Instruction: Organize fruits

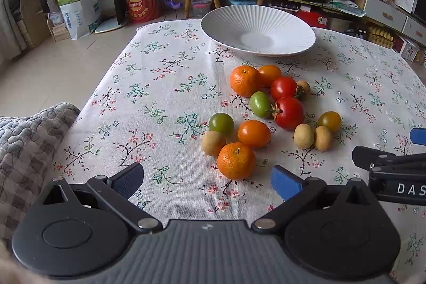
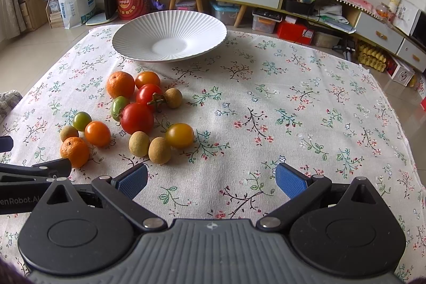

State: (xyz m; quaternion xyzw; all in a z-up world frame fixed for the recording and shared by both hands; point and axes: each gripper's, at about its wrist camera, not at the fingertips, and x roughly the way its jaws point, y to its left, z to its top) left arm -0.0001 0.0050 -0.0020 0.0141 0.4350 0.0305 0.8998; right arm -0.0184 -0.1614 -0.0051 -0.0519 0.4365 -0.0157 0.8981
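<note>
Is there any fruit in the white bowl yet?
No, the white bowl is empty; every fruit lies on the tablecloth.

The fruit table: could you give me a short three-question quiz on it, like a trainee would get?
1. True or false: the plate already holds fruit.
2. How many red tomatoes lie on the cloth?
3. Which fruit lies nearest the left gripper: A) mandarin, B) green tomato, C) red tomato?

Key: 1 false, the plate is empty. 2 two, side by side. 3 A. Both the left and right gripper are open and hold nothing.
</note>
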